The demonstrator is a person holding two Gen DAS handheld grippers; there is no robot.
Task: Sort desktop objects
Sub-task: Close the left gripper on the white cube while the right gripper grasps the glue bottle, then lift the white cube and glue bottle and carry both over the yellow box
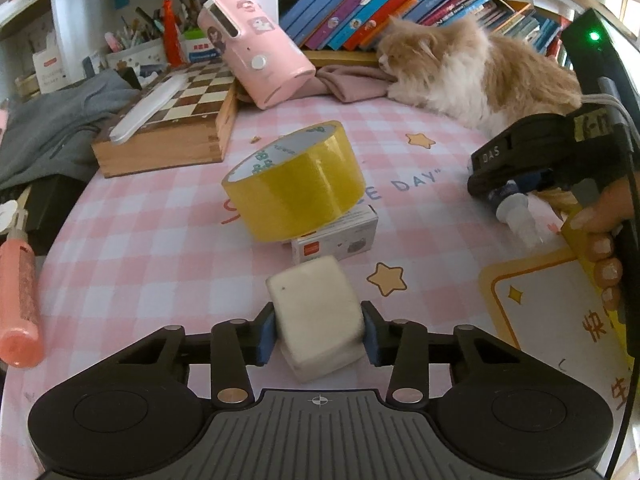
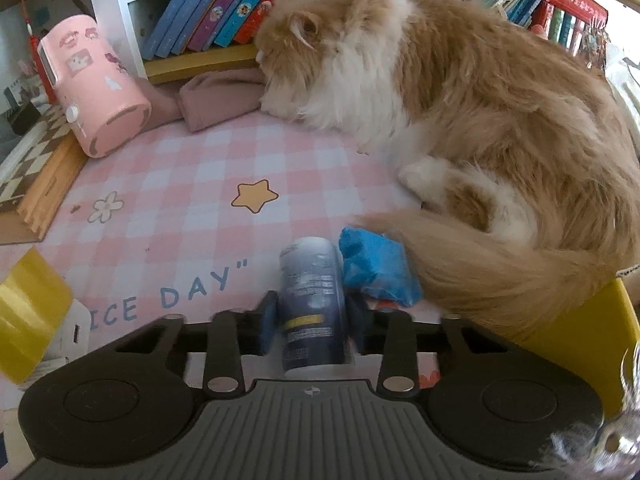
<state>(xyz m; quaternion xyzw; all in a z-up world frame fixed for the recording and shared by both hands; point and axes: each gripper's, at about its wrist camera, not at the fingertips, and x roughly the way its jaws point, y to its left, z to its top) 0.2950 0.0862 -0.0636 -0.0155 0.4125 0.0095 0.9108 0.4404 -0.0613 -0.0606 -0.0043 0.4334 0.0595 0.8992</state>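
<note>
While both hands are loaded, I read this as the carry step of the sort — each item is gripped and still needs a home. My left claw (image 1: 319,330) is pinching a soft off-white cube-shaped block (image 1: 316,312) between its blue pads, just over the pink checked desk (image 1: 140,264) mat. My right claw (image 2: 312,322) is clamped on a dark blue cylindrical bottle with a pale cap (image 2: 313,304), lying along the fingers. Just past that bottle sits a crumpled blue packet (image 2: 376,270), touching the tail of a fluffy ginger-and-white cat (image 2: 460,120) lying across the far right of the desk. Ahead of the left claw, a roll of yellow packing tape (image 1: 294,182) leans on a small white cardboard box (image 1: 336,240). Farther back are a wooden chessboard box (image 1: 168,120) and a pink cylindrical gadget with stickers (image 1: 256,48). Next move, I judge, calls for steering clear of the cat — and setting each item down gently.
</note>
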